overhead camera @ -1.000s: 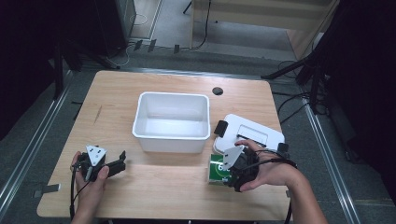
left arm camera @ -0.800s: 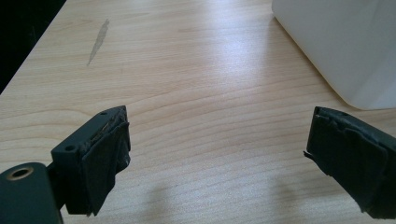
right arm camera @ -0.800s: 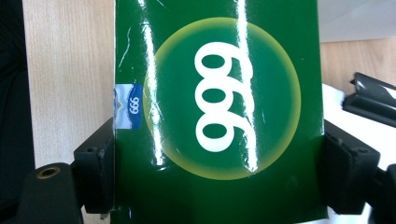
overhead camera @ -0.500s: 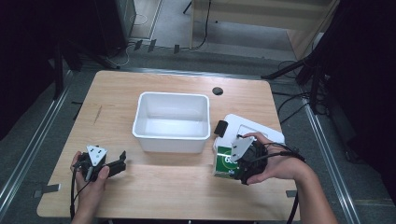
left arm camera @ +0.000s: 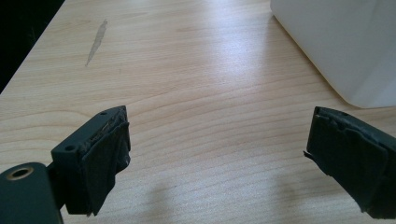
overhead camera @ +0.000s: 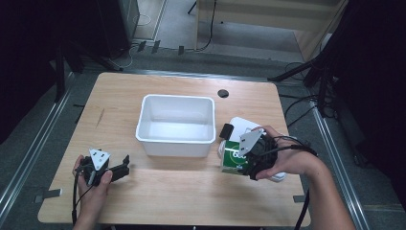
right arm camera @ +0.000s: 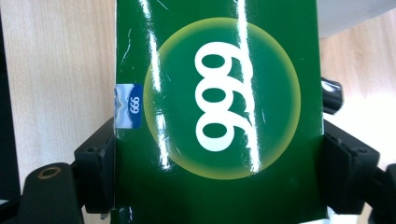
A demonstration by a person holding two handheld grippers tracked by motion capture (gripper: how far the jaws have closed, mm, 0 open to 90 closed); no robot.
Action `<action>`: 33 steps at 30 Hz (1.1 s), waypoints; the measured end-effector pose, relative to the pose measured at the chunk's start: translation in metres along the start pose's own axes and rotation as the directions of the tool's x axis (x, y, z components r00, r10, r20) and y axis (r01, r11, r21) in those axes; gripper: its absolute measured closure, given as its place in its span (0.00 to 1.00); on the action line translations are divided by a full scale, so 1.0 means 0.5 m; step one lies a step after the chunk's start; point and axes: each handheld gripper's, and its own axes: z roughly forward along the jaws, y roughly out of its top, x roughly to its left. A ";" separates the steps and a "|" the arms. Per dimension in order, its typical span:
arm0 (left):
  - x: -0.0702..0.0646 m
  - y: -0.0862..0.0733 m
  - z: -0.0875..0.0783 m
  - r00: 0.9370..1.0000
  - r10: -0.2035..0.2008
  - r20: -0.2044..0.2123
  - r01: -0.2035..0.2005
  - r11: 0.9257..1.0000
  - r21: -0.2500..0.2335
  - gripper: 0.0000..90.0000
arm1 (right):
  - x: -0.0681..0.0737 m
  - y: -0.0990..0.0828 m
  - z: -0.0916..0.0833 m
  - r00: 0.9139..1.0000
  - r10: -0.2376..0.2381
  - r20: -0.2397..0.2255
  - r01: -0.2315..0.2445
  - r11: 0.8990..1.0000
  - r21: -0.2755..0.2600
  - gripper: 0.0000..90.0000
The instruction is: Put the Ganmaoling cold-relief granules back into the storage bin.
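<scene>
Box [right arm camera: 219, 107] — glossy green, white "999"

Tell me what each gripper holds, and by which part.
The right gripper clamps the green box by its two long side edges. The left gripper is open over the table, holding nothing.

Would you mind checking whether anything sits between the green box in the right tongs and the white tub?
Nothing visible blocks it. The green box, held by the right tongs, sits just off the white tub, with bare table between.
</scene>
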 end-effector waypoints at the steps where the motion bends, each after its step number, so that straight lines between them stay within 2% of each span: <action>1: 0.000 0.000 0.000 1.000 -0.001 0.000 0.001 1.000 0.000 0.08 | -0.003 0.001 -0.004 1.000 -0.004 0.004 0.004 1.000 -0.001 0.19; 7: 0.000 0.000 0.000 1.000 0.001 0.001 -0.001 1.000 -0.002 0.08 | -0.019 0.006 -0.029 1.000 0.011 0.013 -0.011 1.000 -0.003 0.19; 12: 0.000 0.000 0.000 1.000 0.000 0.001 0.000 1.000 -0.003 0.08 | -0.033 0.012 -0.038 1.000 0.011 -0.011 -0.011 1.000 0.003 0.19; 14: 0.000 0.000 0.000 1.000 0.000 0.001 0.000 1.000 -0.001 0.08 | -0.043 0.019 -0.046 1.000 0.000 0.001 0.000 1.000 -0.001 0.19; 21: 0.000 0.000 0.000 1.000 -0.001 0.002 0.001 1.000 -0.002 0.07 | -0.070 0.039 -0.070 1.000 0.008 0.020 -0.007 1.000 -0.019 0.19; 33: 0.001 0.000 0.000 1.000 -0.007 -0.002 0.007 1.000 -0.006 0.07 | -0.112 0.073 -0.090 0.999 0.015 0.029 -0.014 0.999 -0.036 0.19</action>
